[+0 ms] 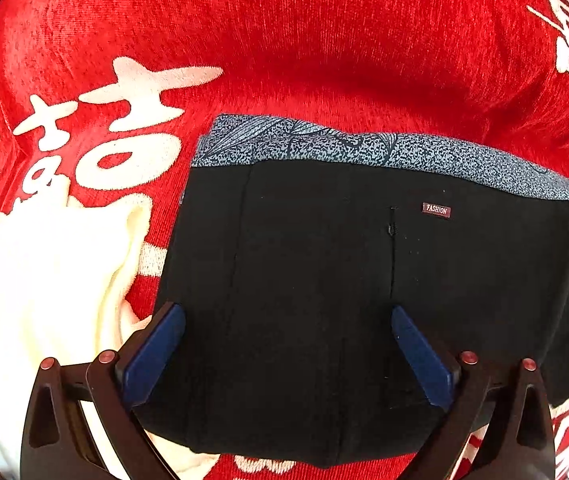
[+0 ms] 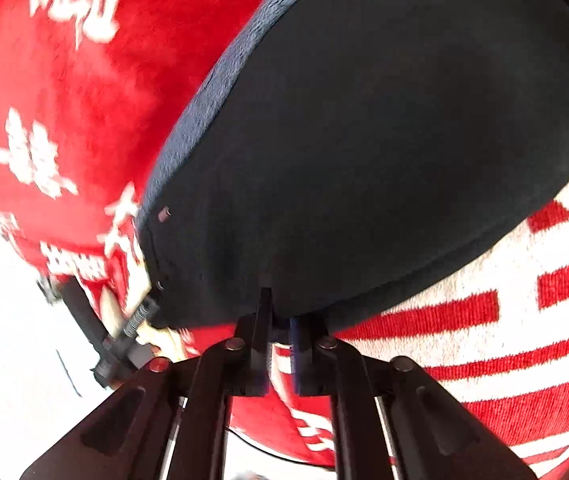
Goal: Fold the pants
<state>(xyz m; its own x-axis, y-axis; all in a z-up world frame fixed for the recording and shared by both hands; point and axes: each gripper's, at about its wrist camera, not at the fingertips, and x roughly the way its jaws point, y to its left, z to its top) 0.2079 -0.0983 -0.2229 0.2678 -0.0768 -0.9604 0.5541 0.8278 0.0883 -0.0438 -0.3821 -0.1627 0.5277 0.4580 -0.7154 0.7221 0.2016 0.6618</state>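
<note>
The pants (image 1: 324, 280) lie folded at 6 o'clock on the blanket (image 1: 324, 60), left gripper (image 1: 288, 344) spread wide above, right gripper (image 2: 280, 336) nearly closed at their edge, contact unclear; tidying remains.

Both views are bright and strongly saturated, with fisheye bending that curves straight edges and leaves black corners outside the lens circle. In the left wrist view focus is crisp: the FASHION label (image 1: 436, 210) reads clearly, while the cream cloth (image 1: 44, 280) at 9 o'clock blows out to glare. A soft shadow lies on the red blanket (image 1: 324, 40) toward 12 o'clock. The right wrist view is smeared by motion blur, worst at 9 o'clock, where white areas overexpose.
</note>
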